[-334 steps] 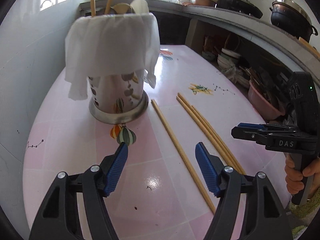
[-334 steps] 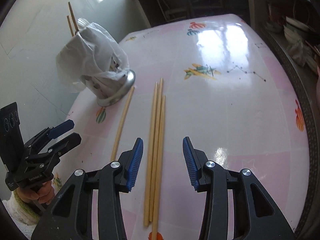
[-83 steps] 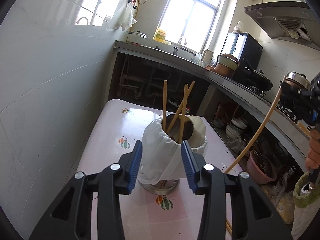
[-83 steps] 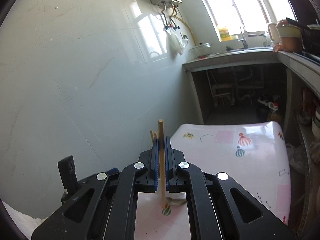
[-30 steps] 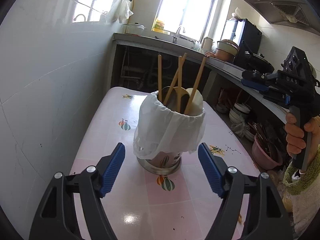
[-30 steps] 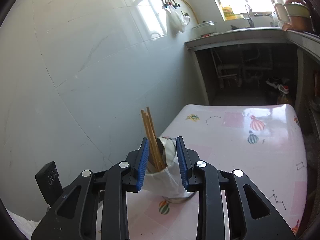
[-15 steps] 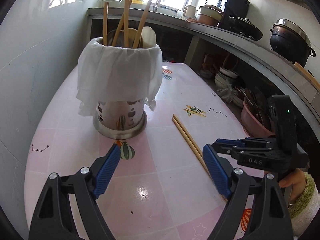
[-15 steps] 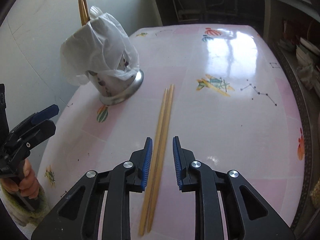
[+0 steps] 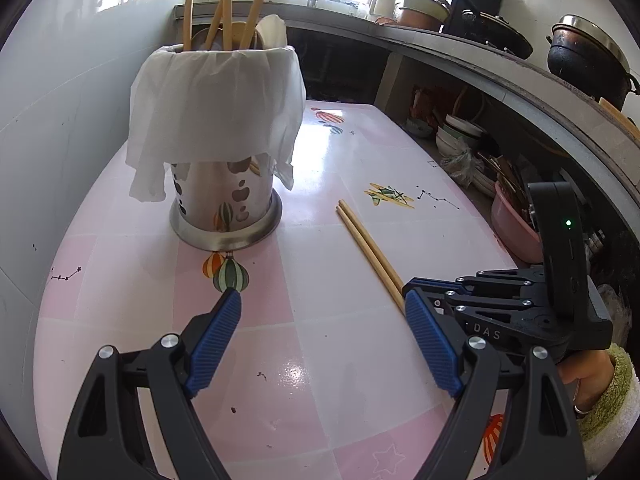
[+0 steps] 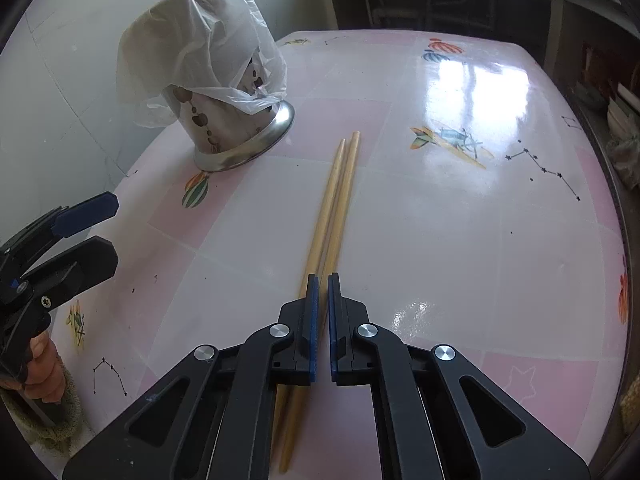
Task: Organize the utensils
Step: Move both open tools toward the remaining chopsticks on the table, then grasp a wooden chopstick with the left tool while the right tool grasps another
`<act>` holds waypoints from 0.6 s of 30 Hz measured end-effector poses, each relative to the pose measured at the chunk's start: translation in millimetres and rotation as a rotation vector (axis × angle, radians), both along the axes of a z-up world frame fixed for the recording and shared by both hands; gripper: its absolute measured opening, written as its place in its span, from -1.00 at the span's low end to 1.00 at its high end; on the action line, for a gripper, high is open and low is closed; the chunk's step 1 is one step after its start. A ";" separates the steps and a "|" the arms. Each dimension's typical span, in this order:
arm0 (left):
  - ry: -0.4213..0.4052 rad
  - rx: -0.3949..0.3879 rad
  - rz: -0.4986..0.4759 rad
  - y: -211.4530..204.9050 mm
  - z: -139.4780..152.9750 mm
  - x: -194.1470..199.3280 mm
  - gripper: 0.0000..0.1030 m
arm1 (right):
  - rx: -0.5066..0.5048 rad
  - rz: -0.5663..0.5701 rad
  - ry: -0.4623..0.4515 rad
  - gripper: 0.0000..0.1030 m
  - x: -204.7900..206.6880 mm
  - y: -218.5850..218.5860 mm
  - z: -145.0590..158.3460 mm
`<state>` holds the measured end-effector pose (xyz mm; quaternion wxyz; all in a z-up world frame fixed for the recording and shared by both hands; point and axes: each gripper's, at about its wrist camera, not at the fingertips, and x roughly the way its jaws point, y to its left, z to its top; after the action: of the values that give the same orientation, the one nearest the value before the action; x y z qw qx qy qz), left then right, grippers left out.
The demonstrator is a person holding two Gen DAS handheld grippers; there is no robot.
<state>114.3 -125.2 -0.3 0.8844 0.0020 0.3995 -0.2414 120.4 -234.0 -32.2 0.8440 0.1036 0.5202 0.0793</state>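
Note:
Two wooden chopsticks (image 10: pixel 336 200) lie side by side on the pink table (image 10: pixel 460 260). My right gripper (image 10: pixel 323 280) is down over their near half, its jaws shut on the right-hand chopstick, which still rests on the table. The left wrist view shows the same chopsticks (image 9: pixel 368 252) running under the right gripper (image 9: pixel 408 286). A steel utensil holder (image 9: pixel 224 200) draped in white plastic holds several chopsticks and spoons. My left gripper (image 9: pixel 320 308) hovers open and holds nothing, in front of the holder and left of the pair.
A tiled wall (image 9: pixel 60 120) runs close behind the holder. Past the table's right edge, a low shelf holds bowls and a pink basin (image 9: pixel 516 232). Pots (image 9: pixel 584 60) stand on the counter above. A hand in a green sleeve (image 9: pixel 600 392) holds the right gripper.
Both grippers dropped from beside the holder to the table. The right gripper's jaws went from slightly apart to closed over the chopsticks. The left jaws widened a little.

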 end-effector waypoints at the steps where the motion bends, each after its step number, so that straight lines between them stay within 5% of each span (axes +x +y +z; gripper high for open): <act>1: 0.002 0.002 -0.006 -2.7 -0.8 0.0 0.59 | 0.003 -0.010 -0.001 -0.95 -1.7 -2.8 0.0; 6: 0.002 0.021 -0.063 -27.4 -6.2 4.6 0.58 | 0.010 -0.078 0.007 -0.96 -18.3 -18.1 2.5; 18: 0.098 0.092 -0.182 -87.2 -52.2 16.2 0.01 | 0.053 -0.186 0.031 -0.95 -68.0 -39.2 6.3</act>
<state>130.5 -212.4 -52.4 0.8372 0.0672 0.4510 -0.3020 52.4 -273.2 -25.9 0.8365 0.1748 0.5192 0.0126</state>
